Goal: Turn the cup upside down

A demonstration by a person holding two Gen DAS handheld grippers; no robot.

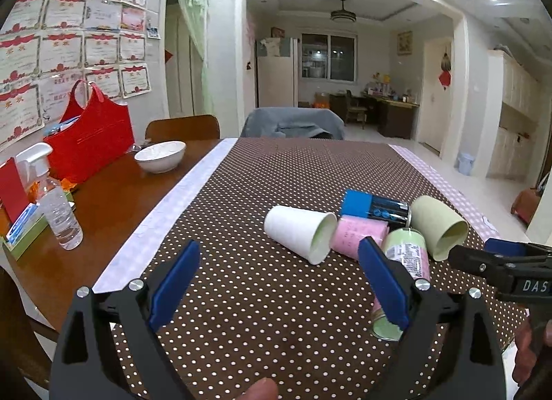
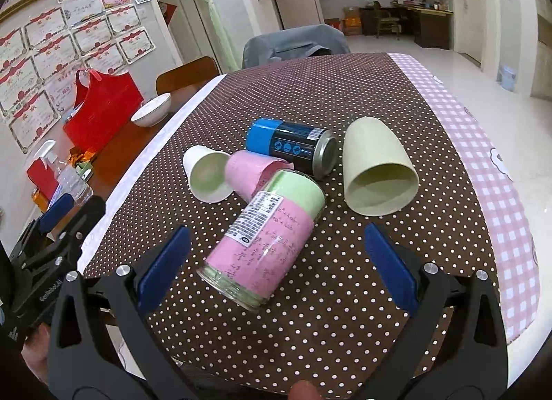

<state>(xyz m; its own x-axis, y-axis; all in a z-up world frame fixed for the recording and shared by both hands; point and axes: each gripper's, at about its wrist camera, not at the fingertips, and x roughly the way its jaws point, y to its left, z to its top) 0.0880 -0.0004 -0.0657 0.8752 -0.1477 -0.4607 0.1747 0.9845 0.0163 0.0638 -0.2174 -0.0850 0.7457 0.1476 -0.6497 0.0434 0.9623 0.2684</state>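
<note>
Both my claws hang spread and empty over the desk (image 2: 345, 89): the left claw (image 1: 279, 282) faces bare dotted cloth, while the right claw (image 2: 276, 262) has the pink-and-green can (image 2: 269, 238) lying between its blue pads.

There are three cups, all lying on their sides in the cluster at mid-desk. The white cup (image 2: 207, 176) looks like thin paper, which I judge very light and easily crushed. The pink cup (image 2: 252, 172) is wedged between the white cup and the cans. The pale green cup (image 2: 376, 169) lies apart on the right, mouth towards me; it is smooth, tapered and looks like stiff plastic. I judge it light, rigid and somewhat slippery.

The recommended hold is across the green cup's wall at mid-height, with moderate pressure. The blue-and-black can (image 2: 293, 148) lies just beside it and may roll.
</note>
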